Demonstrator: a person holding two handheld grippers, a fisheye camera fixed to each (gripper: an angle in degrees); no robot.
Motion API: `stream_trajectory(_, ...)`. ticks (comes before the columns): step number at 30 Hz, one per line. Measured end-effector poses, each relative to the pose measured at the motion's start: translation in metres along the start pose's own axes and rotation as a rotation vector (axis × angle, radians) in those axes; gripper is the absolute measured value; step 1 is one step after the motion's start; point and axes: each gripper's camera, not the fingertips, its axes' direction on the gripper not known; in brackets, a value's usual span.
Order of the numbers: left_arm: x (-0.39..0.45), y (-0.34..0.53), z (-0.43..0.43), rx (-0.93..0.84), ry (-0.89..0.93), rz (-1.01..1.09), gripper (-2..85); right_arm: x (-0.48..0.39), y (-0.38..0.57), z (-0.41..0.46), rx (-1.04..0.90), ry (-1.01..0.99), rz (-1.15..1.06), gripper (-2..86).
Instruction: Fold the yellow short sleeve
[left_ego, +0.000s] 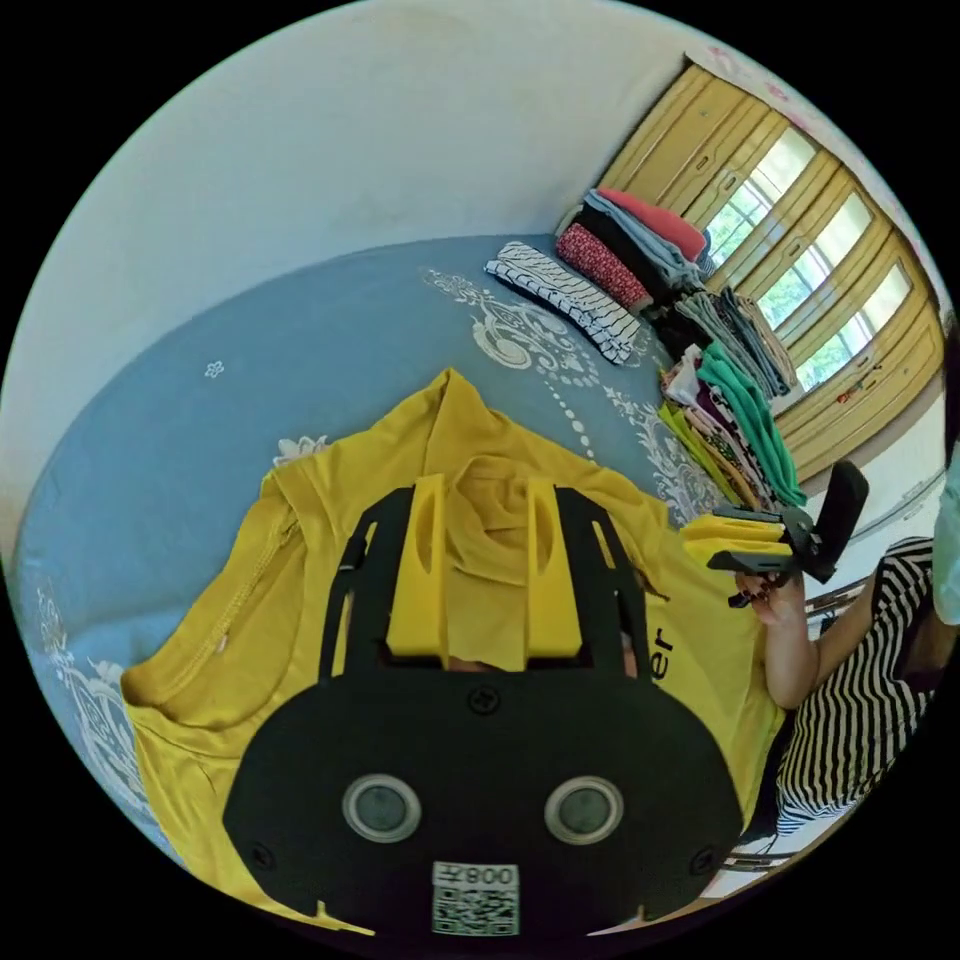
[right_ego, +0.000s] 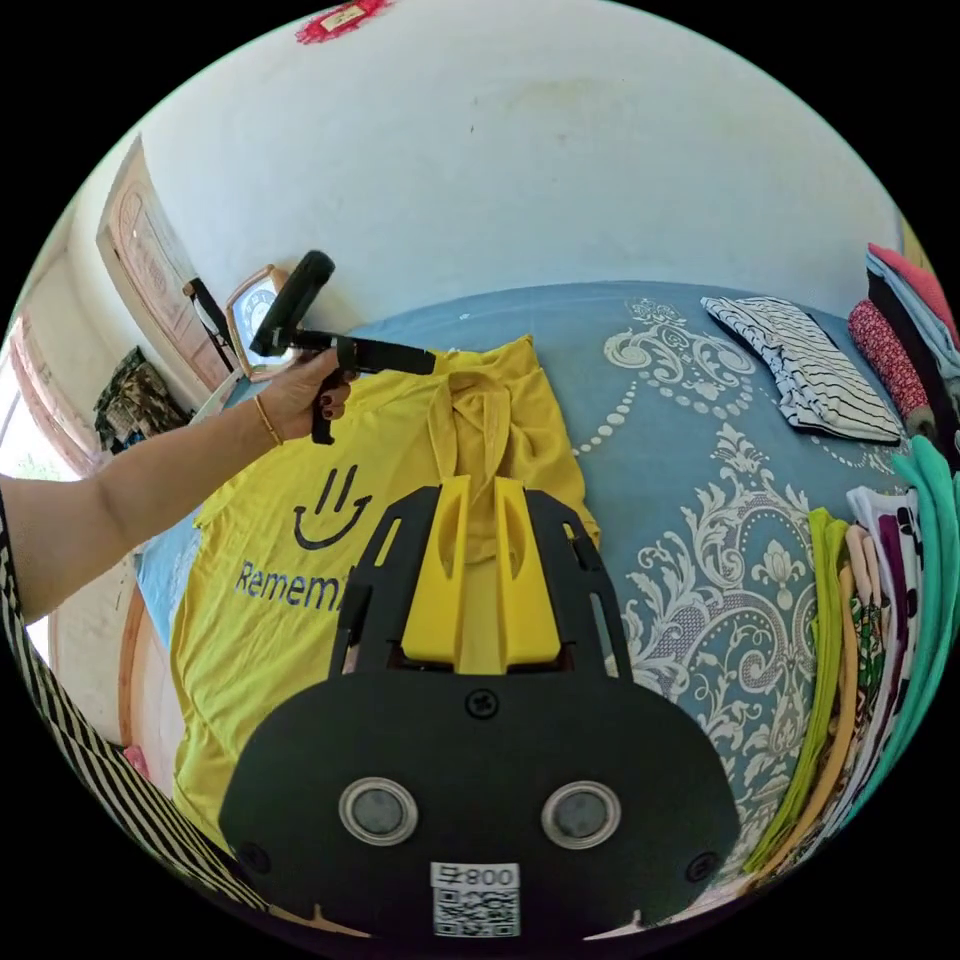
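Already I have my left gripper (left_ego: 485, 560) and right gripper (right_ego: 480, 570) each nipped on a raised fold of the yellow cotton short-sleeve shirt (right_ego: 290, 560), which lies under both on the blue patterned bedspread (right_ego: 700, 480); 1 side looks gathered inward, most folds remain.

Home bedroom. Bed (right_ego: 700, 420) under blue patterned sheet, stacks of folded clothes (left_ego: 720, 400) along its edge, wooden-framed windows (left_ego: 800, 260), clock (right_ego: 250, 310) against plain wall.
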Motion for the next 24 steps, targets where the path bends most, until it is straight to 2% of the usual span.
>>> stream_trajectory(5,0.000,-0.014,0.022,-0.185,-0.260,0.085,3.1,-0.001,-0.006,0.023,-0.093,-0.006,-0.030,5.7)
stream_trajectory(6,0.000,-0.010,0.016,-0.165,-0.284,0.094,2.2,-0.003,-0.009,0.028,-0.123,0.004,-0.045,5.8)
stream_trajectory(13,-0.020,0.025,-0.052,-0.012,-0.209,0.051,1.0,0.003,-0.013,0.046,-0.219,-0.012,-0.088,5.3)
stream_trajectory(20,-0.081,0.075,-0.066,-0.091,-0.157,-0.117,2.4,0.015,-0.016,0.042,-0.240,-0.078,-0.114,2.1)
stream_trajectory(24,-0.101,0.089,-0.089,-0.022,-0.093,-0.170,5.0,0.036,-0.018,0.032,-0.208,-0.227,-0.074,1.5)
